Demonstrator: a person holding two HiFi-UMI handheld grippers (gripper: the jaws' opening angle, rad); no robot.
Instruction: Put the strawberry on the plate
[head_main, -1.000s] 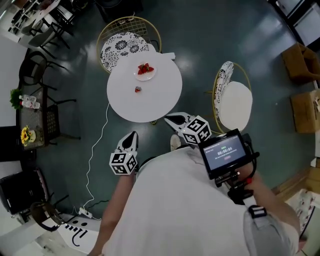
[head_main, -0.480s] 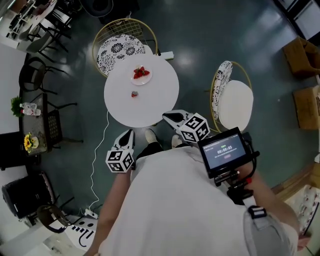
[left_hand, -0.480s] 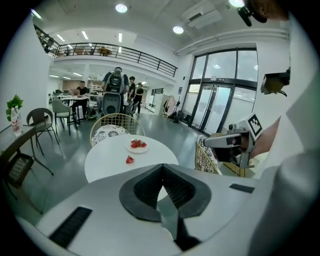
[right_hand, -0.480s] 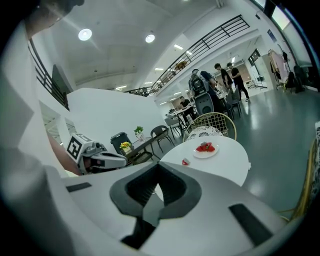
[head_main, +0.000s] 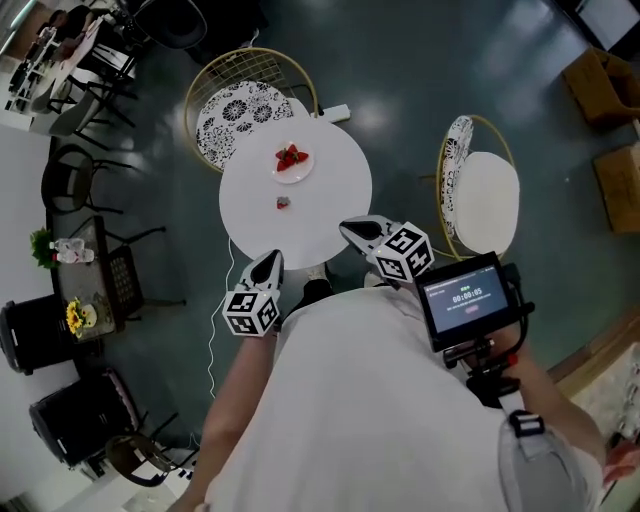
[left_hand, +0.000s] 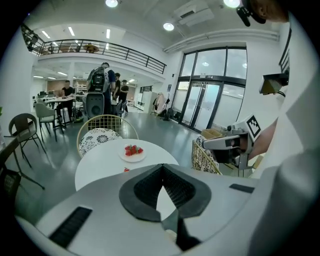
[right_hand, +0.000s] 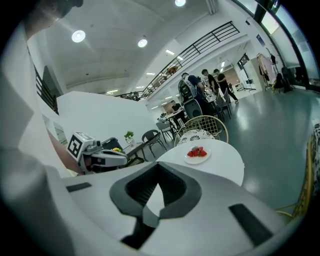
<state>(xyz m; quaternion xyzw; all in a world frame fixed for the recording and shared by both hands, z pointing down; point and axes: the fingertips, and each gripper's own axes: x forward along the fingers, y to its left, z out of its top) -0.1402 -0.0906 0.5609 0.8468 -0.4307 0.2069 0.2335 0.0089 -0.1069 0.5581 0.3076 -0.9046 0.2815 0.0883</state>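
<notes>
White round tabletop (head_main: 330, 215) has the loose strawberry (head_main: 283, 203) sitting near its middle, just short of the plate (head_main: 297, 177), which holds a few red berries (head_main: 291, 156). Your left hand-held gripper (head_main: 270, 262) and right hand-held gripper (head_main: 350, 229) are both clenched on nothing, down by the near edge

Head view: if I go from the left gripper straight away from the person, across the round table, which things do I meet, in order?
left gripper → near edge of the round table → loose strawberry → plate holding strawberries → patterned chair
</notes>
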